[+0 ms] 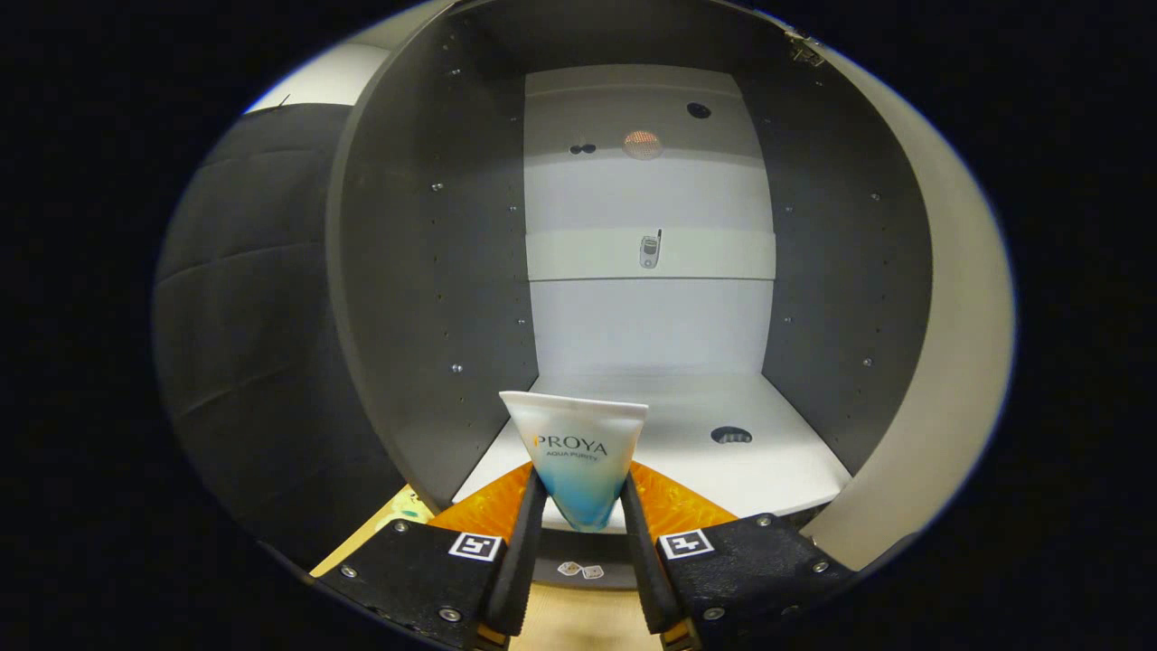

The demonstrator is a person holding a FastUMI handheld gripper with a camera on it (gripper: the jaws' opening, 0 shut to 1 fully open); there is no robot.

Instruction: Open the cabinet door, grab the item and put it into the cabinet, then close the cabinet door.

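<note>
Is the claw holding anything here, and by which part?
Yes. The claw is shut on a tube, both fingers pressing its narrow lower end; the wide flat end points up, before the open cabinet.

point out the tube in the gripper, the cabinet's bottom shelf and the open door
tube (578, 452): gripper view, its white upper body.
bottom shelf (777, 470): gripper view, bare white board right of the tube.
open door (958, 344): gripper view, pale inner face.

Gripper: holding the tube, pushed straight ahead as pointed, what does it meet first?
Probably nothing soon: the gripper, shut on the tube, faces the open cabinet. Way looks free above the bottom shelf to the back wall; depth unclear.
</note>
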